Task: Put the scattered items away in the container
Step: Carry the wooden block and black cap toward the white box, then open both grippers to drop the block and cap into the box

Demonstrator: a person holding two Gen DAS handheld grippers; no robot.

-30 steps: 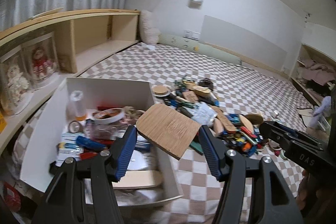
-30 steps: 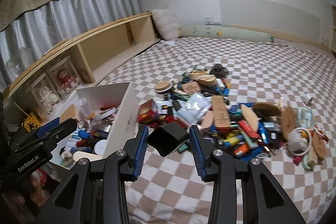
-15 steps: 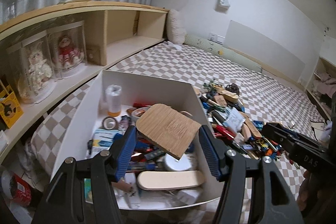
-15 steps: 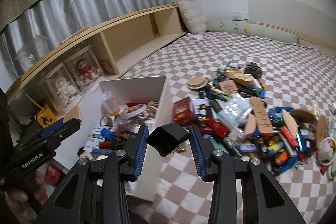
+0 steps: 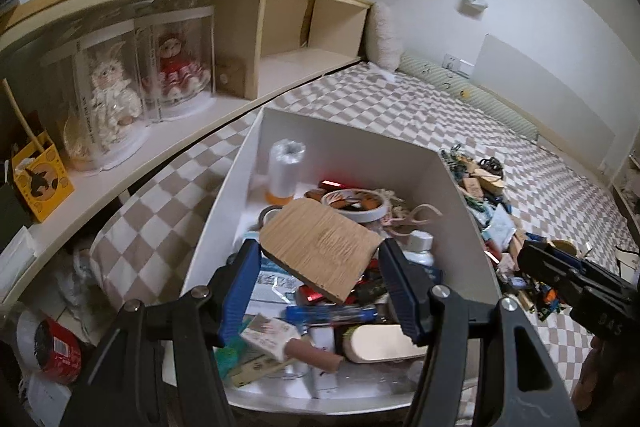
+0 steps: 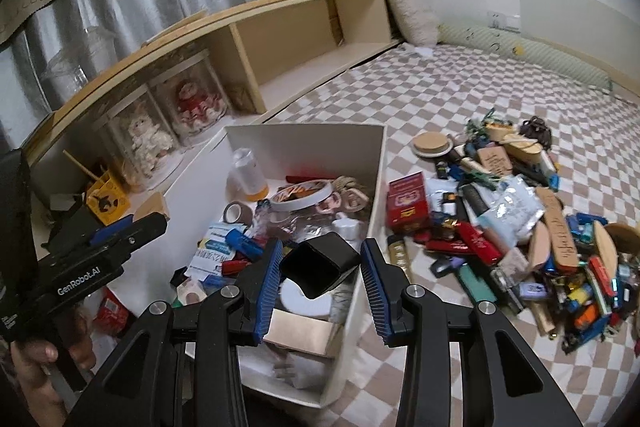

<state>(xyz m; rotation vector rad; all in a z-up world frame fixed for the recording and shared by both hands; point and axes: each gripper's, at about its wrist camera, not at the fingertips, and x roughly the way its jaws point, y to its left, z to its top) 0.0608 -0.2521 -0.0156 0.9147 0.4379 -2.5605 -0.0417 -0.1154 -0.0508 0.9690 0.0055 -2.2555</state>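
In the left wrist view my left gripper (image 5: 318, 269) is shut on a flat wooden board (image 5: 320, 253), held above the inside of the white box (image 5: 352, 147). The box holds tape rolls, a clear bottle, packets and other small items. In the right wrist view my right gripper (image 6: 320, 269) is shut on a small black square cup (image 6: 320, 263), hanging over the near right part of the white box (image 6: 376, 163). The pile of scattered items (image 6: 516, 211) lies on the checkered bed to the right of the box. The left gripper's body (image 6: 100, 251) shows at the left of that view.
A wooden shelf (image 5: 168, 115) with two dolls in clear cases and a yellow box runs along the left of the bed. A red roll (image 5: 54, 347) lies low at the left. Checkered bedding (image 6: 480, 91) stretches beyond the pile to a pillow and the wall.
Both grippers swung left from over the bed and the pile to above the white box, and sank slightly. Each keeps its grip: the board on the left, the black cup on the right.
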